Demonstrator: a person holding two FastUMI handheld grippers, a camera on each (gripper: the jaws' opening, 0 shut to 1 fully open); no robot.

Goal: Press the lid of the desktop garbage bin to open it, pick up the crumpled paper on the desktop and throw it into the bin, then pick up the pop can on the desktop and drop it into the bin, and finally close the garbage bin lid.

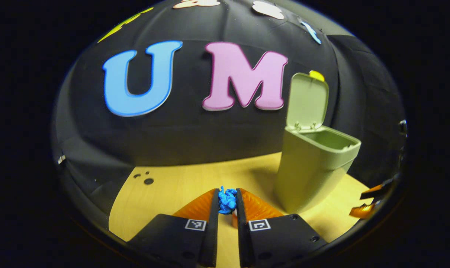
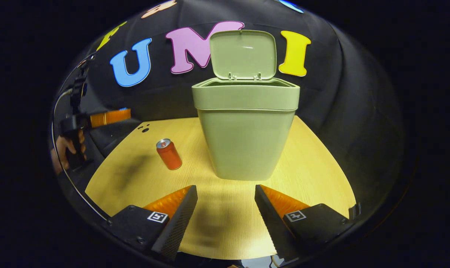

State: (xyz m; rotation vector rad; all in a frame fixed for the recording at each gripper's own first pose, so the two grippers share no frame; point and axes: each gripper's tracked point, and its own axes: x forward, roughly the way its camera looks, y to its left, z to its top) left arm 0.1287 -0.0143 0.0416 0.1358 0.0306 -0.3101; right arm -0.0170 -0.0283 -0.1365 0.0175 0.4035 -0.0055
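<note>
My left gripper (image 1: 227,192) is shut on the blue crumpled paper (image 1: 228,203), which sits pinched between its fingertips above the wooden desktop (image 1: 173,186). The green bin (image 1: 314,167) stands to the right of it with its lid (image 1: 308,100) swung upright and the mouth open. In the right gripper view the bin (image 2: 247,141) is straight ahead with its lid (image 2: 243,54) up, and the red pop can (image 2: 169,153) stands upright to its left. My right gripper (image 2: 225,201) is open over the desktop in front of the bin, with nothing between its fingers.
The left gripper (image 2: 109,117) and the hand (image 2: 67,147) holding it show at the far left of the right gripper view, raised above the desktop. Small dark holes (image 2: 145,128) mark the desktop's back left. The booth's black cloth wall (image 1: 195,134) runs close behind the bin.
</note>
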